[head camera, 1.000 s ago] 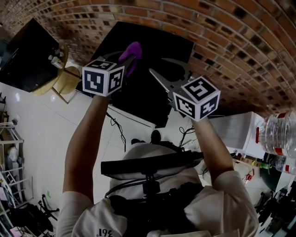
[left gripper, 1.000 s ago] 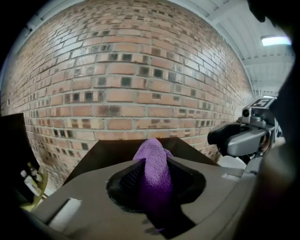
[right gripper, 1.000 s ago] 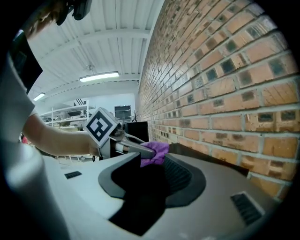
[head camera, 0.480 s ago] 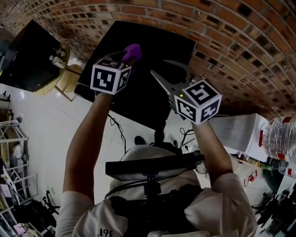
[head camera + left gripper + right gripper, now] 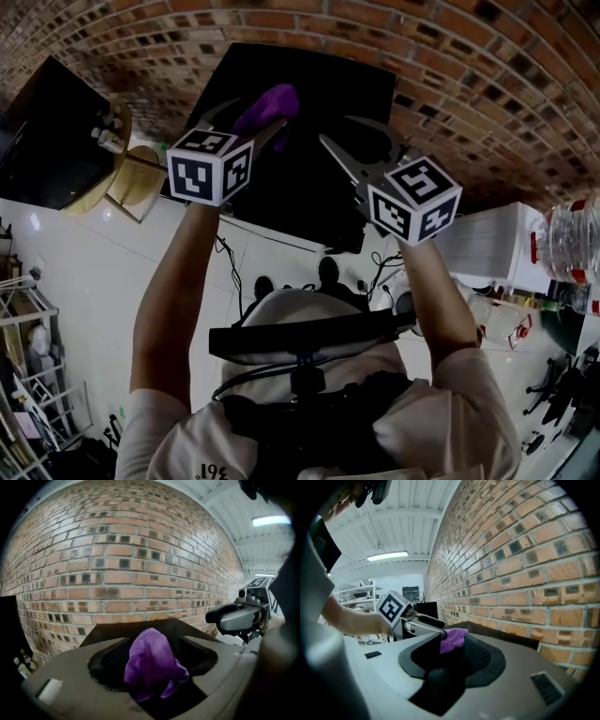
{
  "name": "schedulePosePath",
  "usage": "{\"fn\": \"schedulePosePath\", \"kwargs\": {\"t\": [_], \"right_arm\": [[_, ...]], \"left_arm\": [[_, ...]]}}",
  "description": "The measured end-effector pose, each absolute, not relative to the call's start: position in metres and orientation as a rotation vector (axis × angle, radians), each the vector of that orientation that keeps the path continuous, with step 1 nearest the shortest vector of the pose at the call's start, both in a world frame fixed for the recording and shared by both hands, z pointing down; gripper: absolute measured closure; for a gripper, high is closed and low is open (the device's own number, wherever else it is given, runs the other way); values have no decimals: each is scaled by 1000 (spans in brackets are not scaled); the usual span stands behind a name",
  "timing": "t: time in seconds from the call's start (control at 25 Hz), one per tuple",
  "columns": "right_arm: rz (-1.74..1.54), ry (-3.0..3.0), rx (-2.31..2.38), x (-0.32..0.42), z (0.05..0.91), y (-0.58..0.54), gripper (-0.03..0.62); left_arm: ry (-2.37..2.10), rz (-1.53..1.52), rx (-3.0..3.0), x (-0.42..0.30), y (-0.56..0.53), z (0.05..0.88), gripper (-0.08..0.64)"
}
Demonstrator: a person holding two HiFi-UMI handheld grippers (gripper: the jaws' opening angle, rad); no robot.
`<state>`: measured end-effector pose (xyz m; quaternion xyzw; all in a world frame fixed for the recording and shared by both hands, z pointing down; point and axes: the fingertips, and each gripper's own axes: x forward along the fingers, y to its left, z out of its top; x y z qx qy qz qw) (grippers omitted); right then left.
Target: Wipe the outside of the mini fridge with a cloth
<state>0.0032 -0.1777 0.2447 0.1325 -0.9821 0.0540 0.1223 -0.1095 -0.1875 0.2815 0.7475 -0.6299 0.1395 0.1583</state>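
The black mini fridge stands against the brick wall, and both grippers hover over its top. The purple cloth sits bunched between the jaws of my left gripper. Those jaws have just been opening. In the left gripper view the cloth rests against the left pad, with a dark gap at the right jaw. My right gripper is to the right of the cloth, its jaws open and nothing between them. From the right gripper view the cloth shows beyond the jaws, next to the left gripper's marker cube.
A brick wall runs behind the fridge. A black cabinet and a small wooden table with bottles stand to the left. A white box and water bottles are at right. Cables lie on the white floor.
The left gripper's jaws have spread wider around the purple cloth, and its cube has shifted a little left. The right gripper has stayed nearly where it was.
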Motion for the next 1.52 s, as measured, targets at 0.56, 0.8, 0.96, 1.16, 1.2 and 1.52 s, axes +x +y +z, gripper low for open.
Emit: {"fn": "schedulePosePath", "kwargs": {"t": [0.56,0.8,0.96,1.16,1.2,1.52], "right_arm": [[219,-2713,977,-9,259,-148,443],[226,-2680,1124,-22,264,-144,443],[241,-2641,1181,-22,273,-144,443],[241,-2640,1171,-23,279,-150,443],[241,-2643,1165,-24,279,-152,443],[245,-2656,1157,-28,279,-157,440]], "left_arm": [[-1511,82,2463,-138,-128,255,446],[-1439,4,2489,-140,-122,258,558],[-1474,-7,2459,-137,-114,258,558],[-1573,38,2426,-140,-118,256,558],[-1588,42,2412,-141,-118,257,558],[-1643,3,2330,-138,-96,262,558]]}}
